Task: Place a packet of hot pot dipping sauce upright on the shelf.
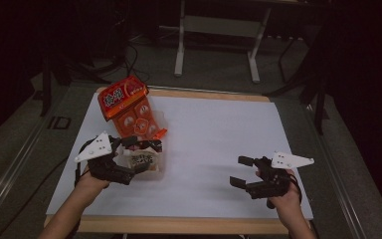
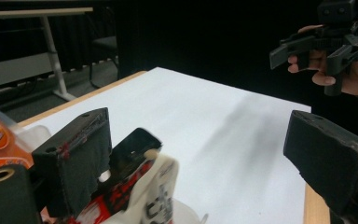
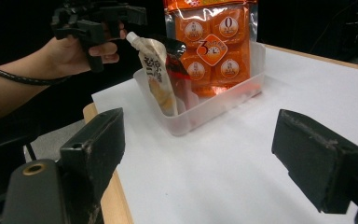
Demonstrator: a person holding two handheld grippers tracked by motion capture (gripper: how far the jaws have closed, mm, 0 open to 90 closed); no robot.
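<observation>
One white table top (image 1: 219, 144), wood-edged, serves as the landmark for all entries below.

Clear plastic tub (image 3: 200, 109): stands on the table top toward its left side, as the high view shows it, well apart from the right gripper. It holds the pouches listed next.

Orange snack bag (image 1: 129, 107): large, printed with round emblems, standing upright in the far end of the tub and rising well above its rim.

White spouted pouch (image 3: 158, 74): upright in the near end of the tub, leaning slightly, with a dark packet (image 3: 175, 56) just beside it between the pouch and the orange bag.

Left gripper (image 1: 129, 159): held by the person's left hand above the near end of the tub, over the white pouch. Its jaws stand wide apart, with nothing pressed between the pads; the pouch top shows just beside the left pad in the left gripper view.

Right gripper (image 1: 243, 172): held by the right hand (image 1: 283, 191) over the table top's near right part, jaws spread, nothing between them.
</observation>
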